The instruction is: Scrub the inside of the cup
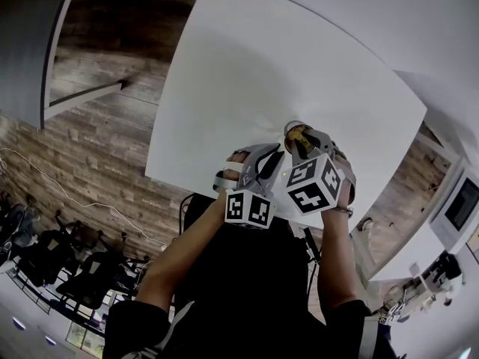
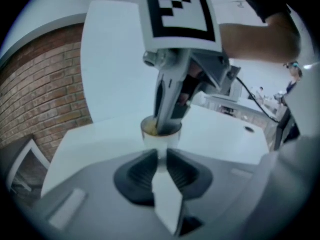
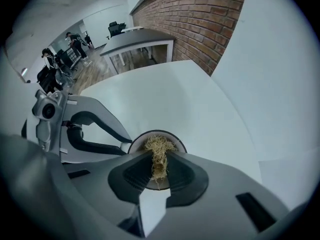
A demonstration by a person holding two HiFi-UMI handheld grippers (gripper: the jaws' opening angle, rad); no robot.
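Observation:
A small white cup (image 1: 297,132) stands on the white table (image 1: 247,73) near its front edge. My left gripper (image 1: 274,160) reaches it from the left. Its jaws (image 2: 162,156) are closed on a narrow white part low on the cup (image 2: 161,135); whether that is a handle or the wall I cannot tell. My right gripper (image 1: 303,143) points steeply down over the cup's mouth. It is shut on a tuft of yellowish fibre scrubber (image 3: 159,155), whose end sits inside the cup (image 3: 176,141). The right gripper's fingers (image 2: 167,119) dip into the rim in the left gripper view.
A brick wall (image 3: 200,19) and a grey desk (image 3: 140,39) lie beyond the table. Dark office chairs (image 1: 60,264) stand on the wooden floor (image 1: 90,148) to the left. People stand far off (image 3: 70,41). The table's front edge (image 1: 187,189) runs just under my hands.

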